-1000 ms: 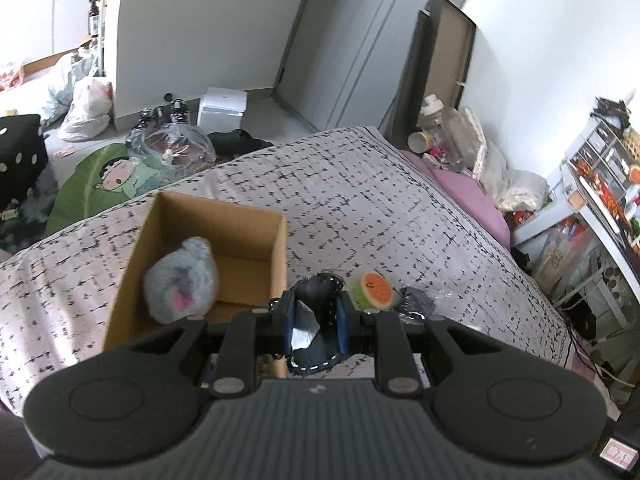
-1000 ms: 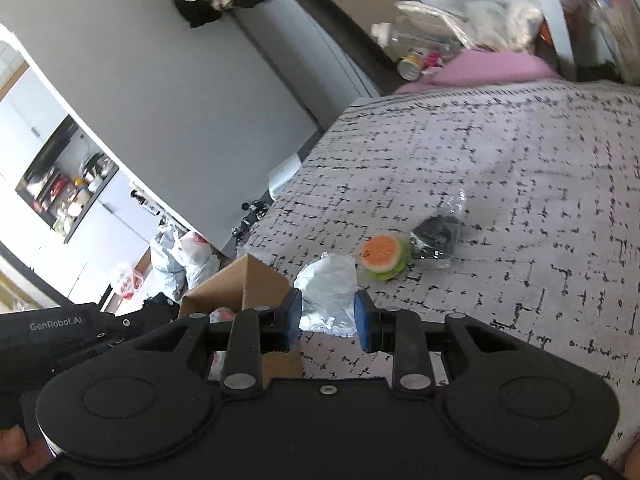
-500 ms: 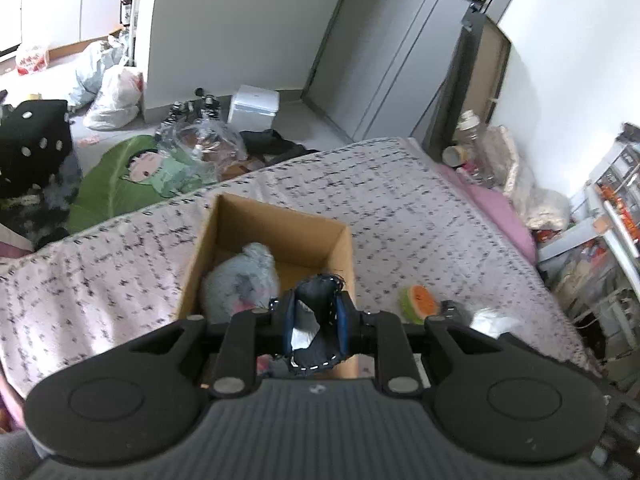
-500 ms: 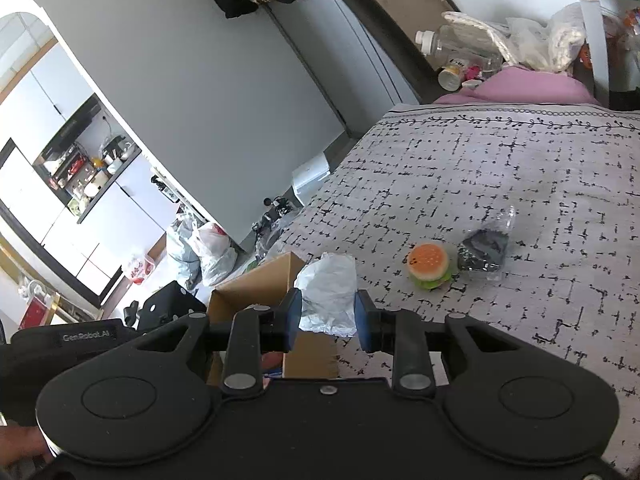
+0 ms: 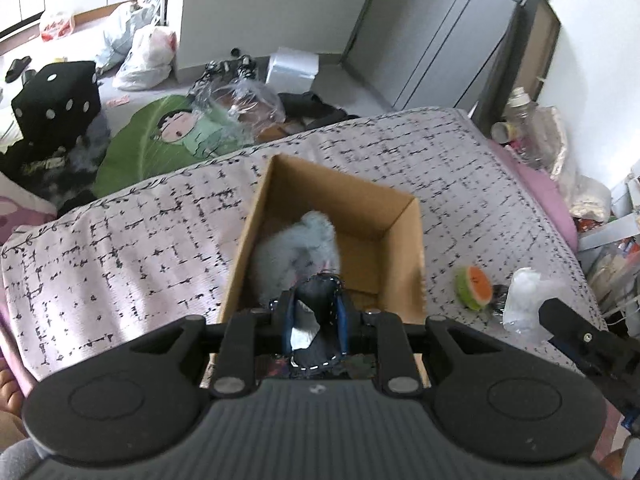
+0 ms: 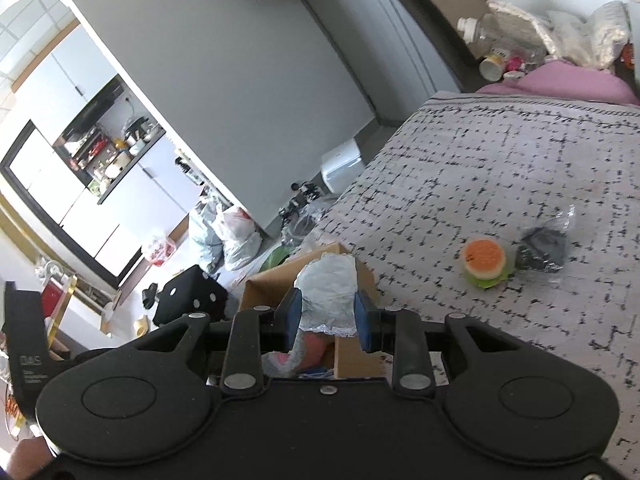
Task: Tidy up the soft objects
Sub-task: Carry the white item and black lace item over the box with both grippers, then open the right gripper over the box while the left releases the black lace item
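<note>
An open cardboard box [image 5: 404, 248] stands on the patterned bedspread [image 5: 132, 232] with a grey plush toy [image 5: 296, 248] inside. My left gripper [image 5: 314, 320] is shut on a dark stitched pouch [image 5: 320, 300] and holds it over the box's near edge. My right gripper [image 6: 327, 312] is shut on a white crumpled soft bag [image 6: 328, 288], which also shows in the left wrist view [image 5: 524, 300], and holds it above the box [image 6: 352, 356]. A burger-shaped squishy [image 6: 485, 262] lies on the bed right of the box, and shows in the left wrist view [image 5: 474, 288].
A clear packet with something dark [image 6: 544, 248] lies beside the burger. A pink pillow [image 6: 568, 84] sits at the bed's far end. The floor holds a black dice cushion [image 5: 56, 100], a green cartoon cushion [image 5: 160, 136], plastic bags [image 5: 140, 56] and a white box [image 5: 292, 68].
Both grippers have moved left toward the box with their loads. The pouch is now over the box's near edge and the white bag has come over the box.
</note>
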Action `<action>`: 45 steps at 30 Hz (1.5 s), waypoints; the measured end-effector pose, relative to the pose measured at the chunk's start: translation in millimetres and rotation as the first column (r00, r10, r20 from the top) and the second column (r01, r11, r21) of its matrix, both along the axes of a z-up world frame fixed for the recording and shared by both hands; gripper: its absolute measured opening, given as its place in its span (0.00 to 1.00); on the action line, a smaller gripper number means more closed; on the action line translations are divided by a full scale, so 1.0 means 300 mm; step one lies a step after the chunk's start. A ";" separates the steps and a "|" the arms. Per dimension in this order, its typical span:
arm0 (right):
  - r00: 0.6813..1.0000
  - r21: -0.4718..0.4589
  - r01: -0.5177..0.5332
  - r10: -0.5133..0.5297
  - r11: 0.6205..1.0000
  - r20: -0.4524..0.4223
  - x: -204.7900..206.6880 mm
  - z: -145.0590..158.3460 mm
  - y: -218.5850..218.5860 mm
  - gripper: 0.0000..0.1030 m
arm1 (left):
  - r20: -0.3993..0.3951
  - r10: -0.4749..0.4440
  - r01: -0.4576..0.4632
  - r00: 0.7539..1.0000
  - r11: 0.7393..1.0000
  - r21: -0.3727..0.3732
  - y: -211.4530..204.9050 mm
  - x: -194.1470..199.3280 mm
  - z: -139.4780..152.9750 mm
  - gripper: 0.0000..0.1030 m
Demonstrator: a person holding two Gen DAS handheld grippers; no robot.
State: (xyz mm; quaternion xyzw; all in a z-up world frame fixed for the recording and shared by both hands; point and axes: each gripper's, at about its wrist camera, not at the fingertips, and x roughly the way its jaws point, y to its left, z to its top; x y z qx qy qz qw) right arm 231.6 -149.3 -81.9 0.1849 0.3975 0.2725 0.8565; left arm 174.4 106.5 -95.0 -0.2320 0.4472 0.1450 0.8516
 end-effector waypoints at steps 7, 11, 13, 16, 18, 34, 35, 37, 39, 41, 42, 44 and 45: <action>0.999 -0.012 -0.040 0.040 0.999 -0.008 0.001 0.000 0.070 0.28 | -0.036 0.011 -0.012 0.999 1.000 -0.023 0.021 0.005 -0.041 0.22; 0.998 -0.016 -0.056 0.056 0.998 -0.012 -0.002 -0.004 0.102 0.28 | -0.037 0.004 -0.004 0.999 1.000 -0.021 0.018 0.006 -0.037 0.23; 0.998 -0.020 -0.062 0.062 0.998 -0.020 -0.001 -0.009 0.117 0.28 | -0.050 0.004 -0.006 0.999 0.999 -0.032 0.020 0.006 -0.037 0.27; 0.997 -0.029 -0.072 0.071 0.997 -0.029 0.000 -0.013 0.141 0.28 | -0.052 0.010 -0.012 0.999 0.999 -0.044 0.027 0.000 -0.034 0.32; 0.997 -0.040 -0.076 0.075 0.996 -0.033 -0.001 -0.017 0.156 0.28 | -0.049 0.013 -0.016 0.999 0.999 -0.044 0.028 -0.004 -0.027 0.36; 0.997 -0.035 -0.046 0.044 0.998 -0.063 -0.011 -0.015 0.133 0.50 | -0.014 0.016 -0.016 1.000 0.999 -0.033 0.014 -0.035 0.043 0.59; 0.997 -0.036 -0.041 0.039 0.999 -0.064 -0.015 -0.012 0.121 0.52 | -0.012 0.014 -0.015 1.000 0.999 -0.029 0.009 -0.036 0.045 0.61; 0.997 -0.038 -0.035 0.032 0.999 -0.064 -0.022 -0.006 0.100 0.52 | -0.018 0.014 -0.015 1.000 1.000 -0.028 -0.002 -0.035 0.048 0.69; 0.997 -0.039 -0.030 0.027 0.999 -0.068 -0.025 -0.006 0.086 0.53 | -0.024 0.013 -0.014 1.000 0.999 -0.031 -0.013 -0.037 0.047 0.71; 0.997 -0.043 -0.030 0.027 0.999 -0.069 -0.031 -0.004 0.070 0.53 | -0.030 0.006 -0.007 1.000 0.999 -0.034 -0.025 -0.038 0.046 0.74; 0.997 -0.047 -0.031 0.028 0.998 -0.070 -0.034 -0.004 0.064 0.54 | -0.033 0.003 -0.005 0.999 0.999 -0.032 -0.027 -0.041 0.046 0.77; 0.997 -0.055 -0.035 0.031 0.998 -0.073 -0.035 -0.007 0.055 0.57 | -0.029 -0.001 0.000 1.000 1.000 -0.023 -0.038 -0.047 0.052 0.79; 0.997 -0.060 -0.036 0.031 0.998 -0.073 -0.036 -0.006 0.050 0.59 | -0.025 -0.003 0.002 1.000 1.000 -0.018 -0.041 -0.050 0.055 0.80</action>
